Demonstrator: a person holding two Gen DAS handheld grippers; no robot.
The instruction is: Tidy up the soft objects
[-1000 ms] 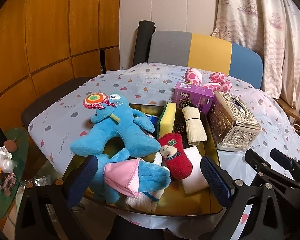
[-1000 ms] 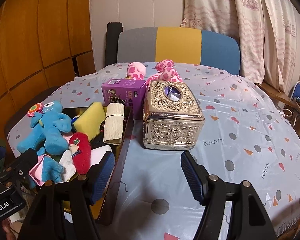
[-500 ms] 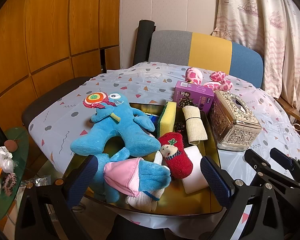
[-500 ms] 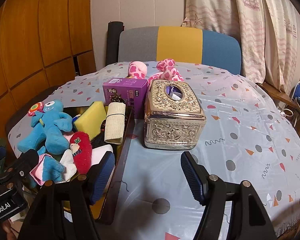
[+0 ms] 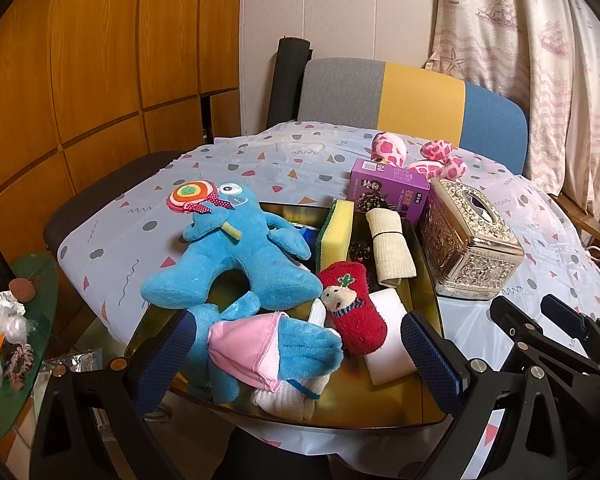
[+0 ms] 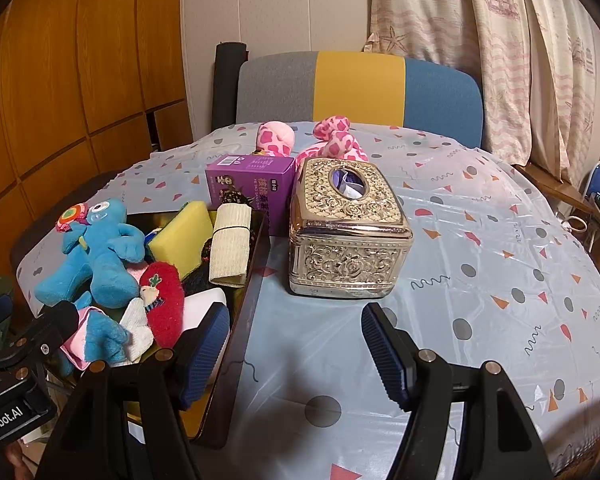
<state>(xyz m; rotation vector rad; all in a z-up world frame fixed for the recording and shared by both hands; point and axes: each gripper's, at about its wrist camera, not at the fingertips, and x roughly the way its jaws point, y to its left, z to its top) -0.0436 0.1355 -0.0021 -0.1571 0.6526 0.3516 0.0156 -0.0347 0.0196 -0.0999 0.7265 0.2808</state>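
A dark gold tray (image 5: pixel 380 412) holds a blue plush (image 5: pixel 236 256), a red sock (image 5: pixel 352 312), a pink and blue bundle (image 5: pixel 276 352), a yellow sponge (image 5: pixel 338 232), a beige rolled cloth (image 5: pixel 390 246) and a white roll (image 5: pixel 388 344). My left gripper (image 5: pixel 296 364) hangs open at the tray's near end, its pads wide of the bundle. A pink spotted plush (image 6: pixel 332 140) lies at the far side of the table. My right gripper (image 6: pixel 294 354) stands open over bare tablecloth, right of the tray's rim (image 6: pixel 240 320), with nothing between its fingers.
An ornate silver tissue box (image 6: pixel 348 232) stands right of the tray, with a purple carton (image 6: pixel 248 184) behind it. A grey, yellow and blue chair back (image 6: pixel 360 88) is at the far edge. A small green glass side table (image 5: pixel 16 340) with clutter sits low on the left.
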